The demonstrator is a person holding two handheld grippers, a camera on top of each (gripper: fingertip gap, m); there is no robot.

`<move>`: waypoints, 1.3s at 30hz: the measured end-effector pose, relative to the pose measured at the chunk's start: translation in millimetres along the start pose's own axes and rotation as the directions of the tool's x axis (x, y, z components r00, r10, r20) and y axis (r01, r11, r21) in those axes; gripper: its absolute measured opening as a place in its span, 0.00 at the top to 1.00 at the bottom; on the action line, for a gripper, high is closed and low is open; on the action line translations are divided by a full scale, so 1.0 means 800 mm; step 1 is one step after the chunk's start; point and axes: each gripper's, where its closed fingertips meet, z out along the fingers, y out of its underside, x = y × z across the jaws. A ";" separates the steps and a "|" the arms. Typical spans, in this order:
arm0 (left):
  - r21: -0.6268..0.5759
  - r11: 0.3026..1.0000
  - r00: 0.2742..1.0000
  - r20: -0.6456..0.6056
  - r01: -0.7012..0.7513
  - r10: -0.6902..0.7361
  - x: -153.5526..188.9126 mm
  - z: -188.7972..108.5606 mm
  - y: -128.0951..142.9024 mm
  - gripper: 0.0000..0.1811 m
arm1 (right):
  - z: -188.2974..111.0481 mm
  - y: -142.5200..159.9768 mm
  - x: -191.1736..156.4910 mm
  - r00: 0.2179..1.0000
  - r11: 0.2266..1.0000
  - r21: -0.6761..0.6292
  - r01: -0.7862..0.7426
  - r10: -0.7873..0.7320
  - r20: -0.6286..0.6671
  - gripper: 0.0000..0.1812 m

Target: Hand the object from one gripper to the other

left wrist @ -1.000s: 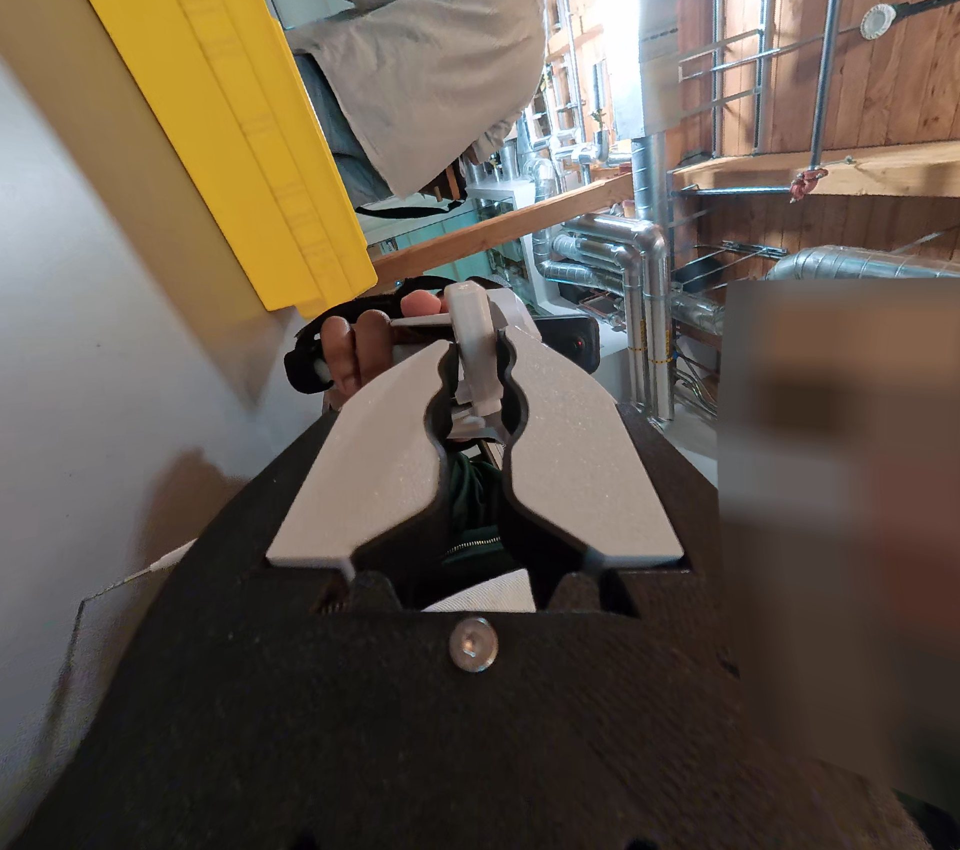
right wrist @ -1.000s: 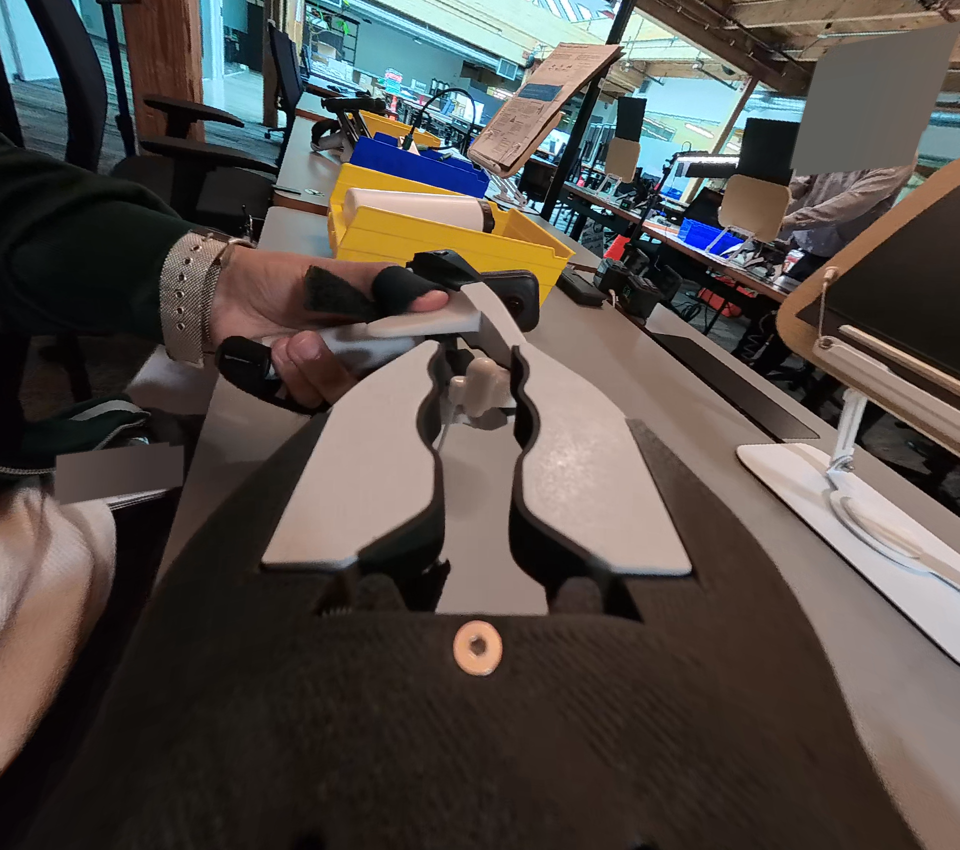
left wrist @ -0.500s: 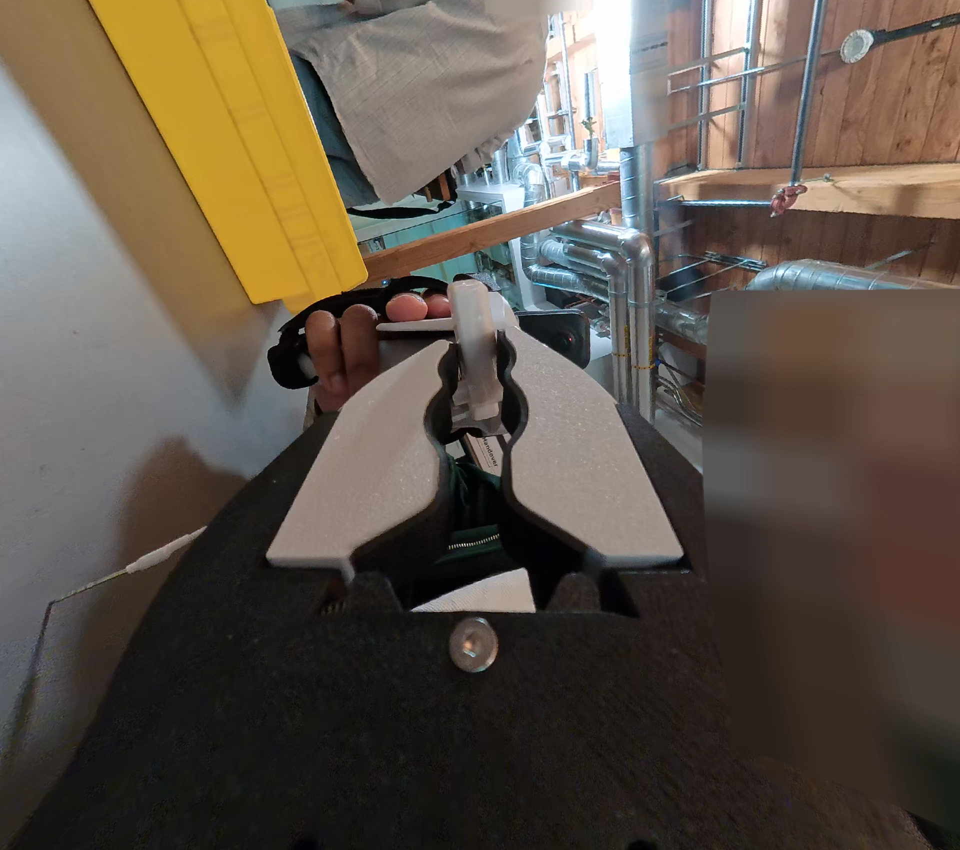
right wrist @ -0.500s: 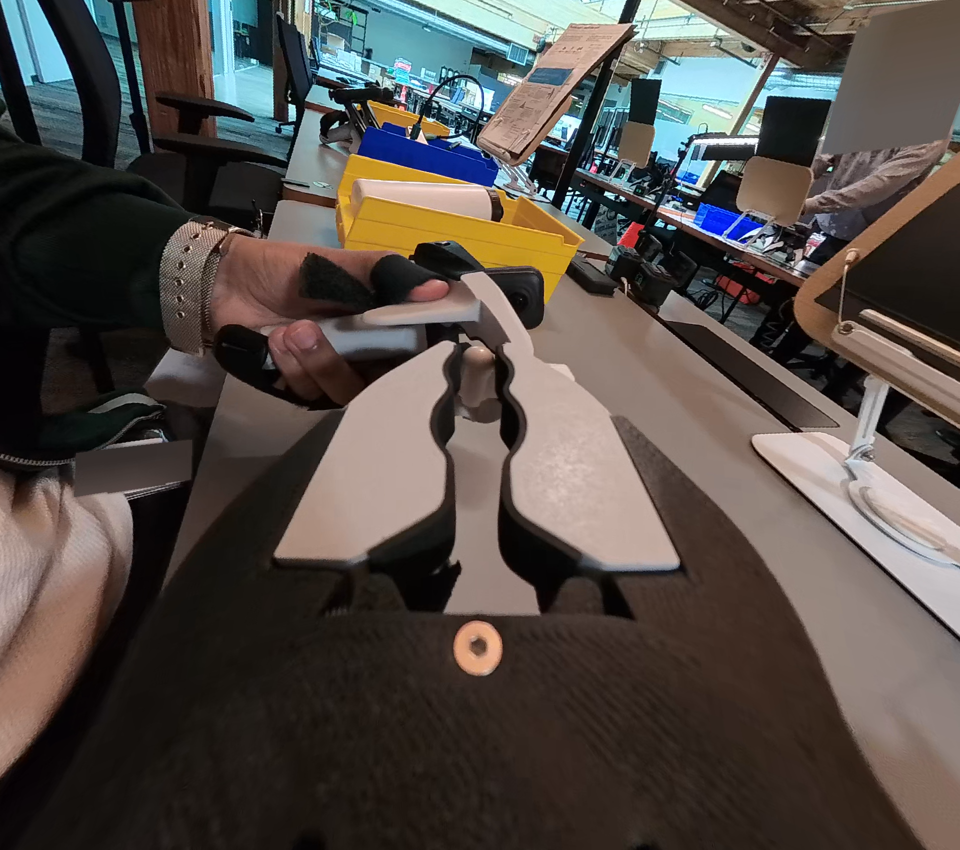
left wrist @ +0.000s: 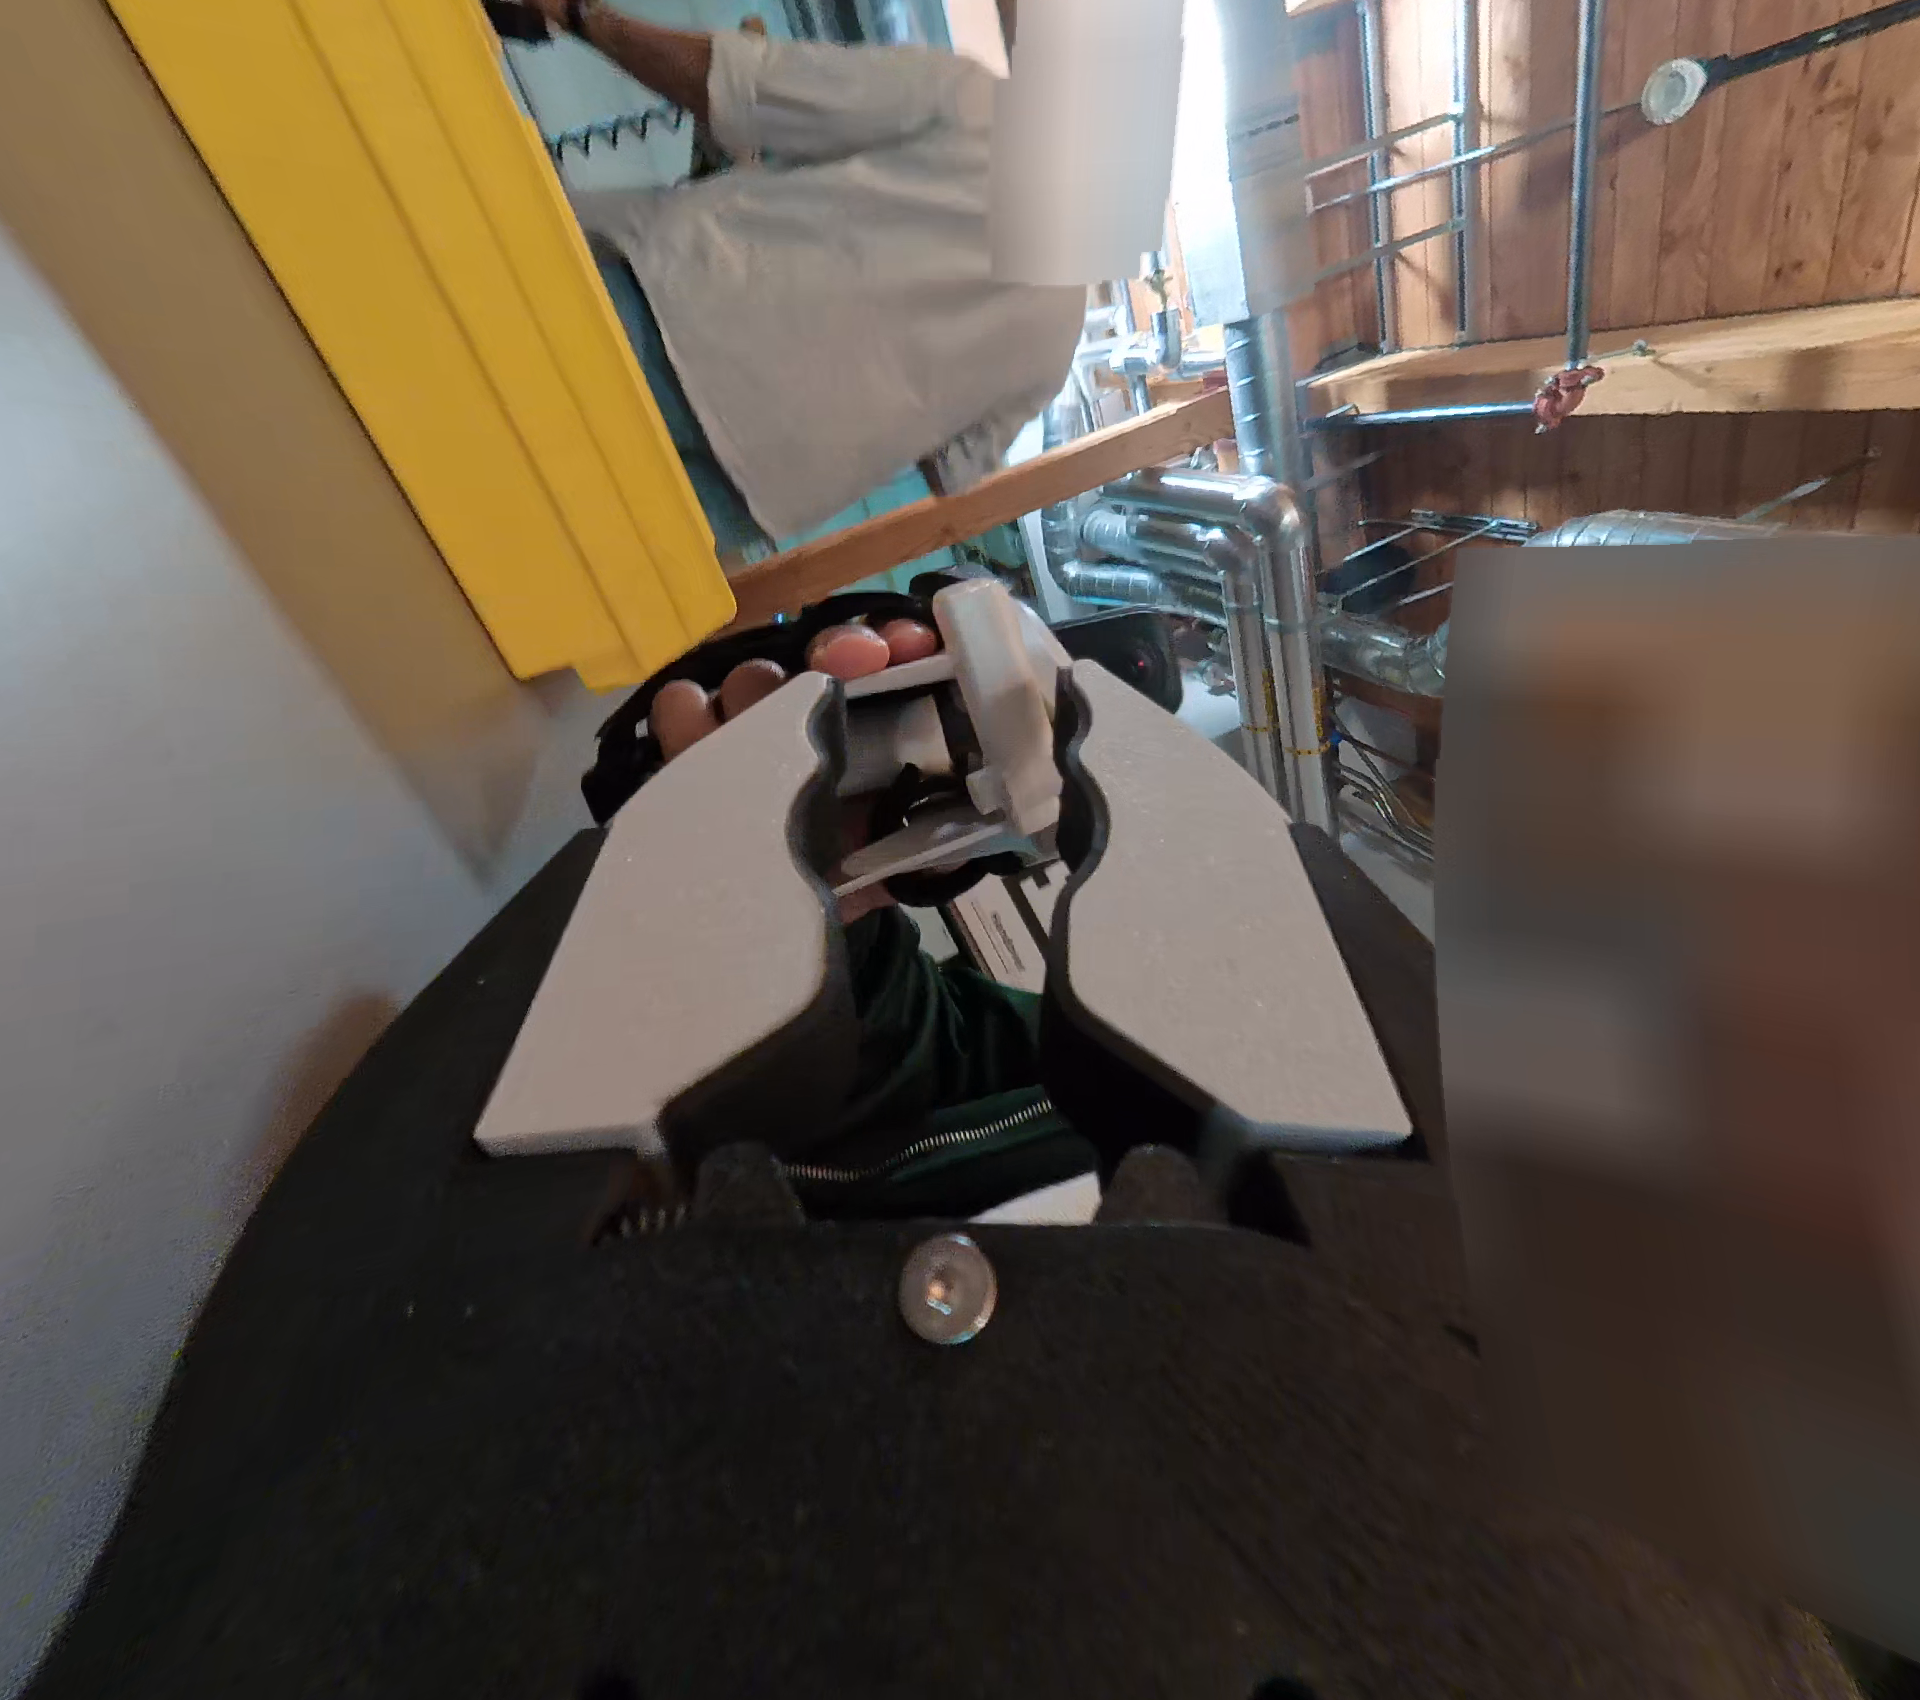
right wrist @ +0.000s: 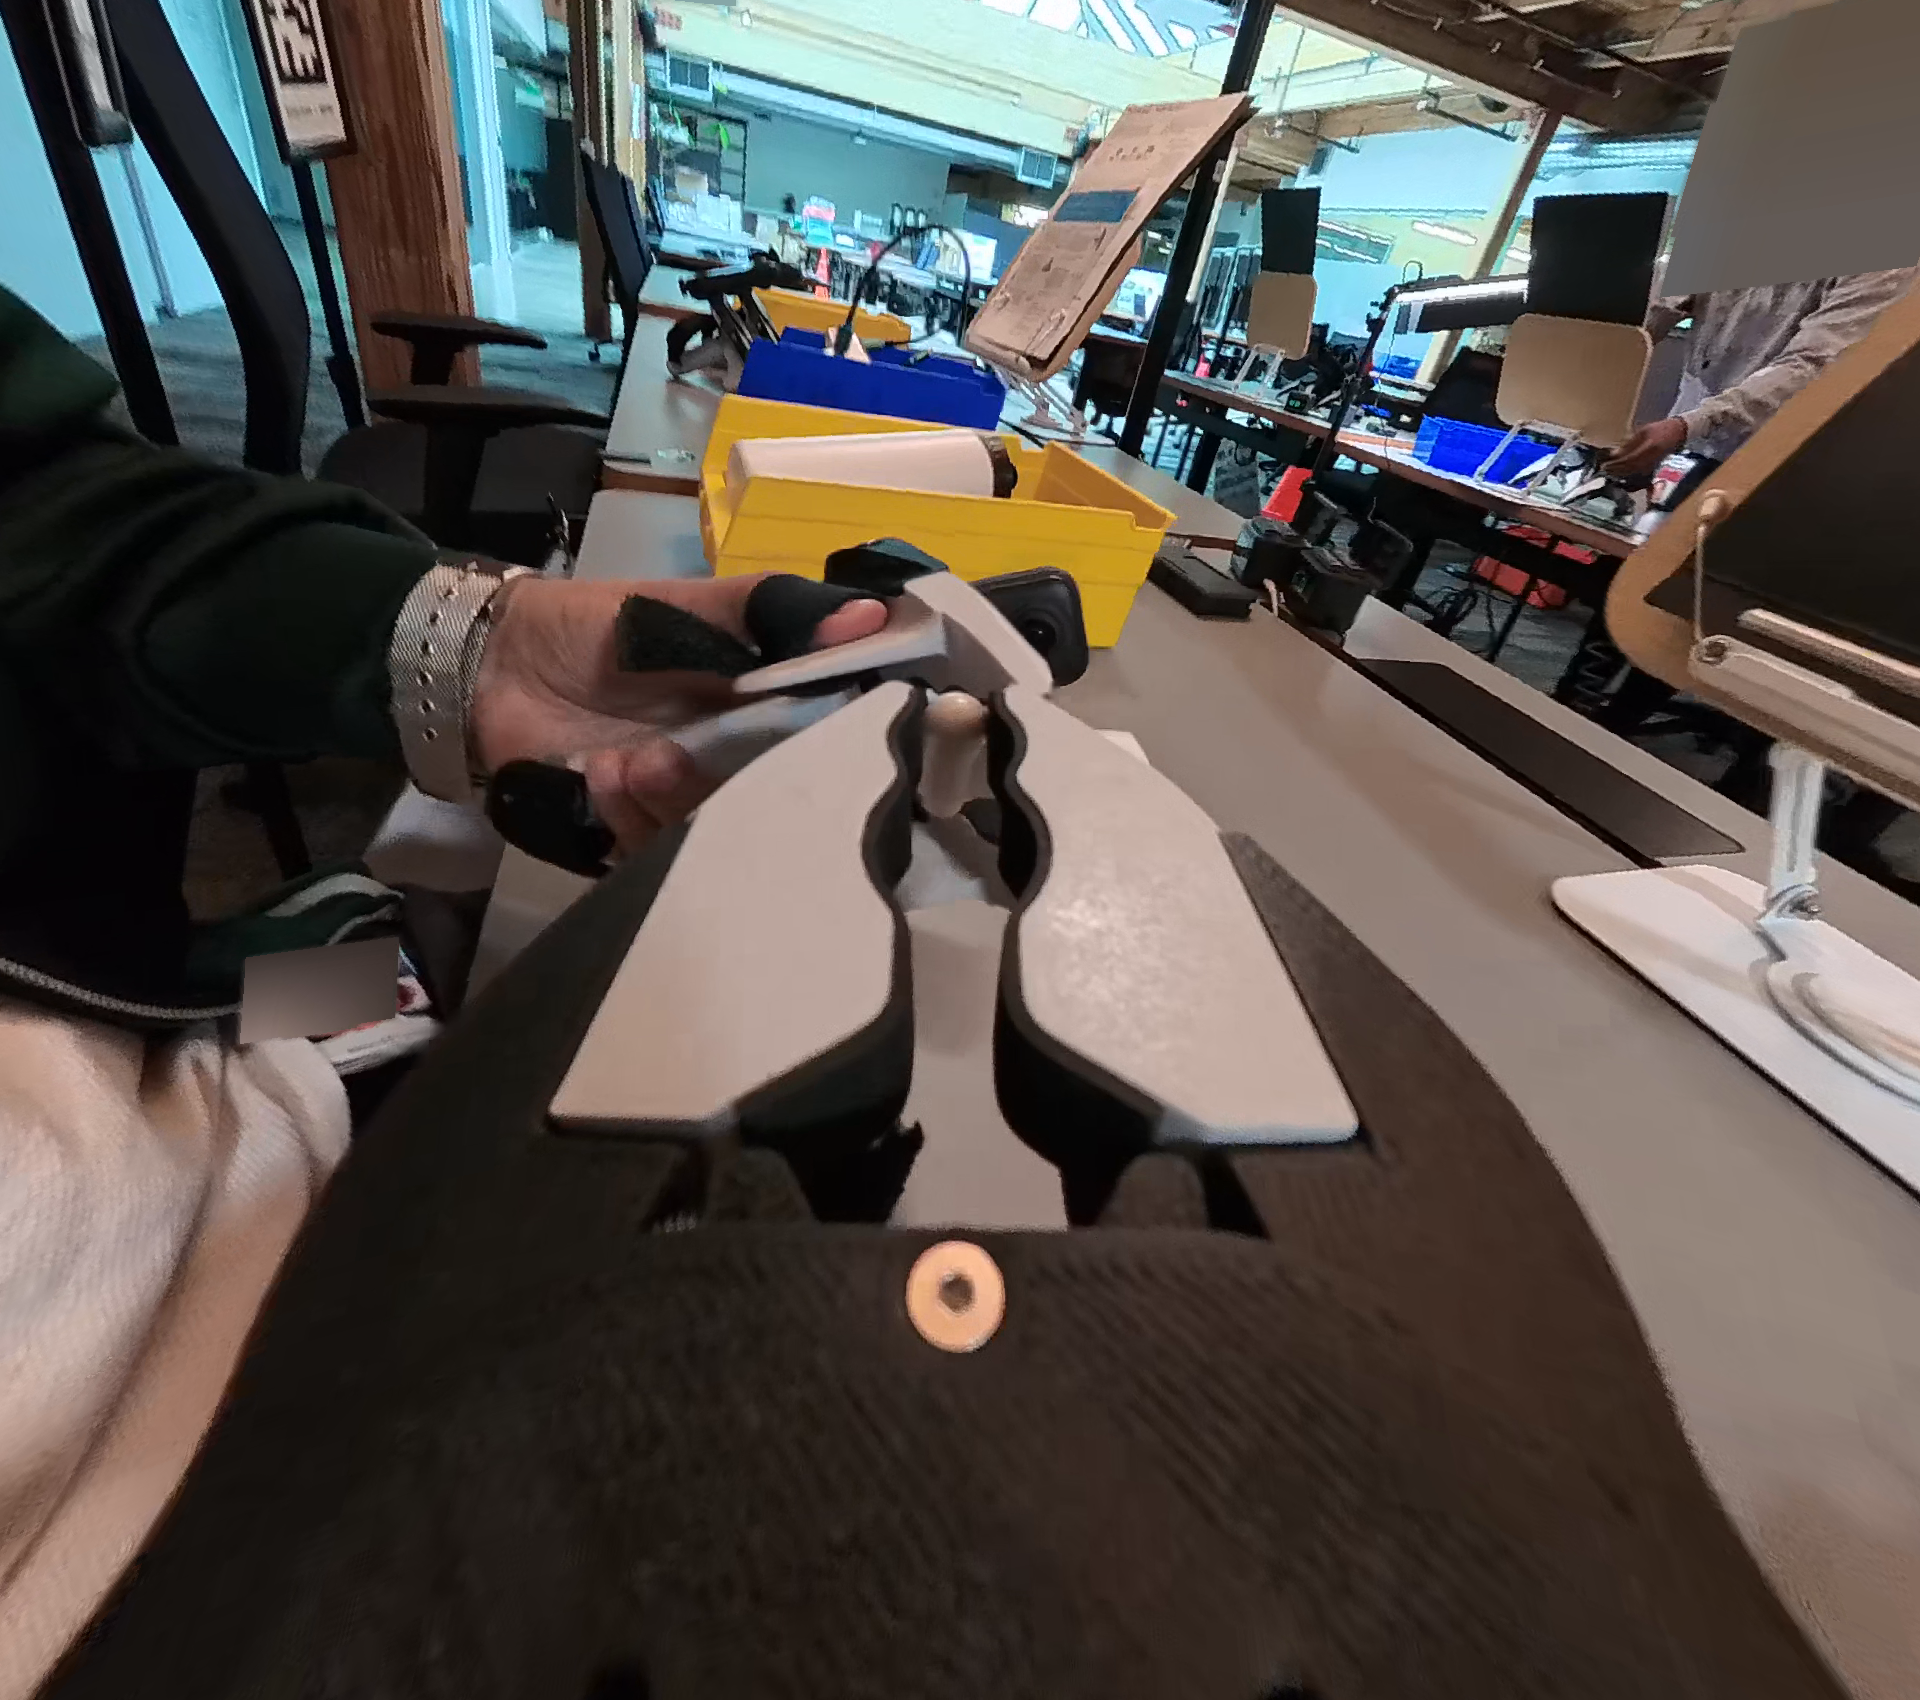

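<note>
Above the grey desk [right wrist: 1299, 767], just in front of the person's dark green sleeve, the two tools meet nose to nose. The right tool [right wrist: 956, 705] is clenched on the small white peg-shaped object [right wrist: 954, 757], which stands roughly upright between its two grey fingers, its rounded head showing just past their tips. In the left wrist view the same object [left wrist: 997, 705] shows as a pale piece lying against the inner edge of one finger of the left tool [left wrist: 945, 715]. That tool is released, with a wide gap between its fingers and a clear space on the object's other side. The person's left hand [right wrist: 582, 694], with black straps over the fingers and a metal mesh band at the wrist, holds the left tool from the side. The right hand [left wrist: 831, 653] shows only as fingertips behind the tool's grey plates. Farther back on the desk sits a yellow bin [right wrist: 935, 528] with a white cylinder [right wrist: 862, 461] lying in it, and a blue bin [right wrist: 873, 388] beyond that. A person in a light shirt [left wrist: 831, 300] stands in the background past the yellow bin.
</note>
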 end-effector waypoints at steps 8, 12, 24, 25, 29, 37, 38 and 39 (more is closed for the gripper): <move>-0.071 0.949 0.951 -0.062 -0.307 0.303 0.014 -0.012 -0.006 0.76 | -0.022 -0.023 -0.020 0.869 0.918 0.044 -0.393 0.356 0.344 0.94; -0.199 0.908 0.917 -0.239 -0.369 0.320 0.042 -0.017 0.020 0.80 | -0.026 -0.033 -0.043 0.816 0.915 0.010 -0.404 0.355 0.456 0.94; -0.429 0.745 0.822 -0.497 -0.511 0.278 0.075 -0.019 0.109 0.82 | -0.040 -0.066 -0.090 0.573 0.837 -0.032 -0.547 0.402 0.714 0.94; -0.432 0.746 0.823 -0.498 -0.507 0.272 0.074 -0.017 0.111 0.82 | -0.040 -0.064 -0.094 0.556 0.833 -0.048 -0.550 0.409 0.724 0.94; -0.465 0.732 0.817 -0.533 -0.498 0.218 0.078 -0.019 0.122 0.89 | -0.035 -0.059 -0.108 0.516 0.832 -0.097 -0.546 0.426 0.743 0.94; -0.451 0.724 0.810 -0.530 -0.521 0.252 0.079 -0.023 0.117 0.93 | -0.031 -0.059 -0.100 0.553 0.826 -0.047 -0.562 0.418 0.721 0.94; -0.429 0.728 0.806 -0.518 -0.535 0.287 0.078 -0.022 0.110 0.93 | -0.027 -0.058 -0.091 0.592 0.825 -0.014 -0.565 0.417 0.690 0.91; -0.403 0.729 0.799 -0.505 -0.553 0.327 0.078 -0.021 0.103 0.93 | -0.023 -0.053 -0.078 0.638 0.825 0.010 -0.564 0.428 0.639 0.85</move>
